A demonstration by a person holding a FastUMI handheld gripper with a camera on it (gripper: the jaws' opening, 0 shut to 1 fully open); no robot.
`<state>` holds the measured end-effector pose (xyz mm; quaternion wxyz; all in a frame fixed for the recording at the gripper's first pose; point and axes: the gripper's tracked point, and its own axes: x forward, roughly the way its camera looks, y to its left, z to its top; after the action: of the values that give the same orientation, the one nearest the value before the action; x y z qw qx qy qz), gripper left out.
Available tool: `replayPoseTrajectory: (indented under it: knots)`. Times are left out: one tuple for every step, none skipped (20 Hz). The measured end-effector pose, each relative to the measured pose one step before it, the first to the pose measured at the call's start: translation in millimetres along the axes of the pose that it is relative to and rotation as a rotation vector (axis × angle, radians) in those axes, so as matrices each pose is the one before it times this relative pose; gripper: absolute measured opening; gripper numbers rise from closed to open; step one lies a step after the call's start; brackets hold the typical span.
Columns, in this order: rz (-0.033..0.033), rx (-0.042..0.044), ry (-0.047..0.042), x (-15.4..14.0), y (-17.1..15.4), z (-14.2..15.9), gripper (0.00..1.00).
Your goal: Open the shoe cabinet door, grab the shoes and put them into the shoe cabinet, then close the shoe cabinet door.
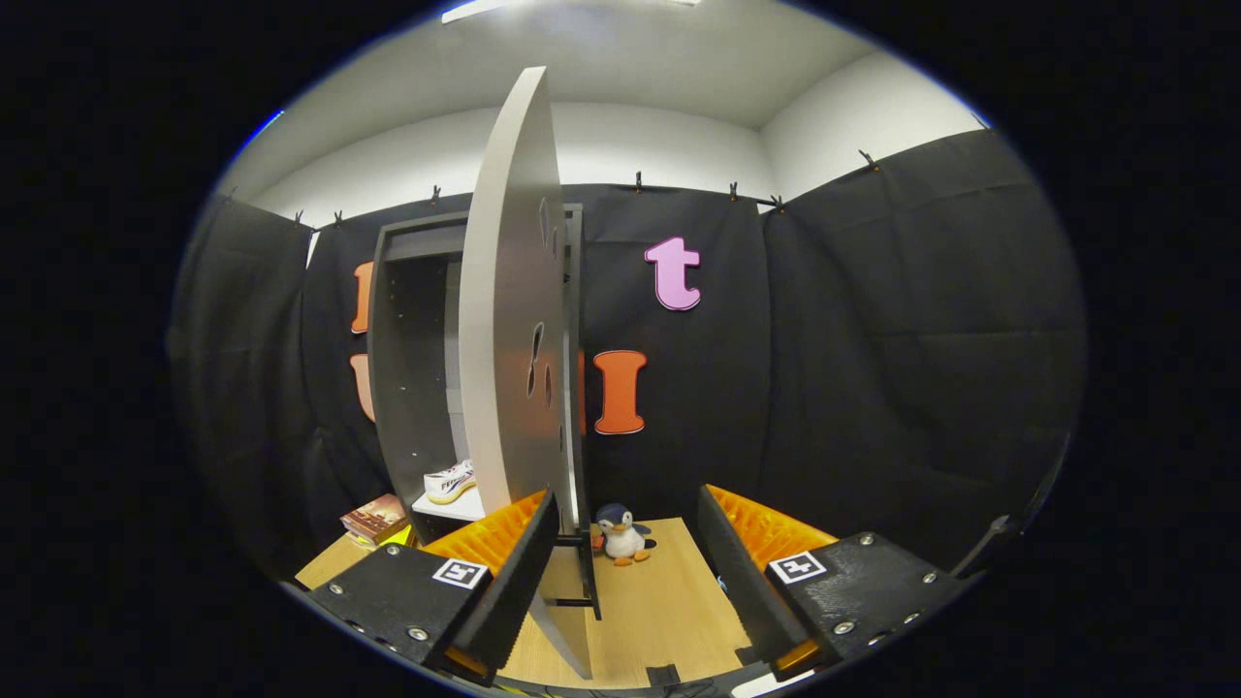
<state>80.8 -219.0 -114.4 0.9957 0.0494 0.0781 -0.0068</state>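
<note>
In the gripper view, the gripper (628, 543) sits at the bottom of the frame with its fingers spread wide and nothing between them but bare tabletop. The shoe cabinet (417, 378) stands left of centre, and its door (514, 320) swings out edge-on toward the camera, its lower edge running down just beside the inner face of the left finger (504, 572); whether they touch I cannot tell. That placement suggests the finger is set to push the panel shut, which would be the last step of the task. Inside the cabinet, low in the frame's left half, a white shoe (449, 482) with a yellowish sole rests on a pale shelf (456, 508), so the stowing looks done; the upper compartment is dark and looks empty. On the wooden table (650, 611), a small penguin toy (620, 533) stands beyond the fingers, by the cabinet's right side, and a reddish-brown book (376, 519) lies at the cabinet's left foot.
</note>
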Motion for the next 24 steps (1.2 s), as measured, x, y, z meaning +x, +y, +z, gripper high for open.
replayPoseTrajectory:
  knots:
    - [0.01578, -0.00169, 0.00437, -0.09, 7.21, -0.92, 0.90]
    - [0.02004, 0.00749, -0.00029, -0.42, 6.12, 0.26, 0.88]
    - [0.02935, 0.00572, 0.00494, -0.18, 10.06, -0.52, 0.88]
    - [0.03757, 0.01168, -0.00160, 1.35, 13.52, -0.19, 0.88]
    - [0.03663, 0.00933, 0.00075, 1.13, 13.84, -0.30, 0.88]
    - [0.03582, 0.00865, -0.00094, 4.01, 13.52, -1.24, 0.88]
    - [0.02779, 0.00660, -0.00026, 3.36, 12.11, -0.86, 0.88]
    - [0.02164, 0.00125, -0.00325, 4.43, 10.87, 1.25, 0.88]
    - [0.01533, -0.00161, -0.00030, 4.69, 10.66, -0.70, 0.88]
    - [0.00522, -0.00281, -0.00069, 5.70, 9.94, 1.66, 0.88]
    - [0.00329, -0.00784, -0.00115, 6.12, 9.08, 0.87, 0.88]
    - [-0.00139, -0.00650, -0.00273, 6.51, 9.28, 1.37, 0.88]
    - [-0.00307, -0.00653, -0.00426, 5.76, 8.44, 2.65, 0.88]
    - [-0.00219, -0.00219, -0.00155, 5.95, 10.47, 0.38, 0.88]
    - [-0.00183, 0.00177, -0.00271, 5.45, 8.69, 0.59, 0.88]
    - [-0.00207, 0.00478, -0.00315, 6.01, 7.62, 1.55, 0.88]
    - [0.00031, 0.00627, -0.00134, 7.09, 7.77, -0.35, 0.88]
    - [0.00147, 0.00595, -0.00147, 7.14, 9.72, -1.74, 0.88]
    - [0.00188, 0.00443, -0.00294, 6.05, 7.51, -0.12, 0.89]
    - [0.00302, 0.00574, -0.00465, 6.03, 8.69, -0.41, 0.89]
    - [0.00762, 0.00861, -0.00421, 6.57, 8.97, -0.17, 0.89]
    - [0.00612, 0.00838, 0.00079, 7.61, 8.05, -1.51, 0.89]
    - [-0.00260, 0.00113, 0.00035, 8.55, 5.67, -0.45, 0.90]
    - [-0.01015, -0.00337, 0.00128, 10.12, 0.72, -2.26, 0.90]
